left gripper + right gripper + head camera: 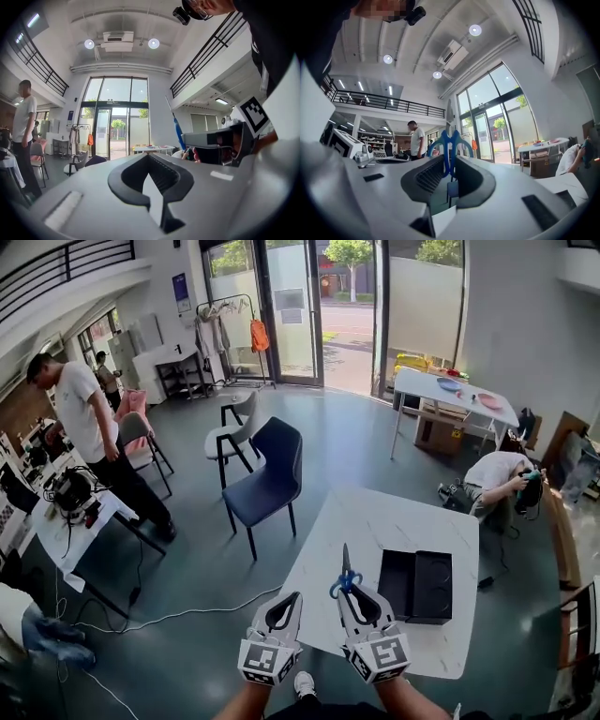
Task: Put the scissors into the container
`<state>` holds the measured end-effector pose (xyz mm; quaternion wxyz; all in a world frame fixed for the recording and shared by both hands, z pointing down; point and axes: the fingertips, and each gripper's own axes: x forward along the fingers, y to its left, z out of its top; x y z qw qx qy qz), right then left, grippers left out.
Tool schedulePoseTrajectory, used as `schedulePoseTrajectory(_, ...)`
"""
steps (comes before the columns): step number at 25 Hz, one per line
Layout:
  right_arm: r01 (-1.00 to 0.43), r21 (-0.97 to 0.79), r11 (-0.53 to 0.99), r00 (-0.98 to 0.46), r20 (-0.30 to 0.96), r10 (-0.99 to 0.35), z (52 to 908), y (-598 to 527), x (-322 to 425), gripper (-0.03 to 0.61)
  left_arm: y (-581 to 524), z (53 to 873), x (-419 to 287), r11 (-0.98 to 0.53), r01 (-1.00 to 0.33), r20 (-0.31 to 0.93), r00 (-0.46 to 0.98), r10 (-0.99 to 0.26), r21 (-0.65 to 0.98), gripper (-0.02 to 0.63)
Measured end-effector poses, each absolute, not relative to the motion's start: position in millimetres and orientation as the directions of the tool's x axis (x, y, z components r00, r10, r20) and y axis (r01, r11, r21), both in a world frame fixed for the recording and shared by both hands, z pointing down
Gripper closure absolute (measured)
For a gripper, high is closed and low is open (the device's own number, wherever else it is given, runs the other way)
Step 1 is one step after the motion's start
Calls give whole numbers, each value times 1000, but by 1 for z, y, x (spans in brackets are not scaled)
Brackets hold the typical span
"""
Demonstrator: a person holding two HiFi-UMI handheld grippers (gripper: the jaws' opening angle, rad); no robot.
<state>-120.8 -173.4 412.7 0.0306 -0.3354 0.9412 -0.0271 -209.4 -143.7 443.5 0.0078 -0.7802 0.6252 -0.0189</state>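
Observation:
In the head view, my right gripper (346, 590) is shut on a pair of scissors (346, 577) with blue handles, held above the near edge of the white table (366, 512). The blade points up and away from me. In the right gripper view the blue handles (450, 145) stand pinched between the jaw tips. The black open container (417, 585) lies on the table just right of that gripper. My left gripper (292, 597) hovers beside it, off the table's left edge. Its tips (149, 158) meet with nothing between them.
A dark blue chair (265, 479) and a grey chair (232, 435) stand left of the table. A person (89, 427) stands by a cluttered desk (75, 512) at the left, and another person (497, 479) crouches at the right. A white cable (187, 613) lies on the floor.

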Motion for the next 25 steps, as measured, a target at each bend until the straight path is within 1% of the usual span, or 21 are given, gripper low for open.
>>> schedulePoseTrajectory(5,-673,-39,738,-738,-17,-674,416,-182,-128,500,-159,451,-225,-274,-962,21,274,-962,-19,604)
schedulePoseTrajectory(11,-748,-65,660,-661,-3,-750,426,-192,-133,500,-175,460,-231,-342,-940,22,342,-940,-6,604)
schedulePoseTrajectory(17,-817,-47,574,-575,20,-818,433,-203,-100,500,-200,468,-221,-396,-918,22,396,-918,10,604)
schedulePoseTrajectory(25,-880,-33,474,-475,88,-876,460,-228,-44,500,-231,483,-189,-466,-885,48,466,-883,11,604)
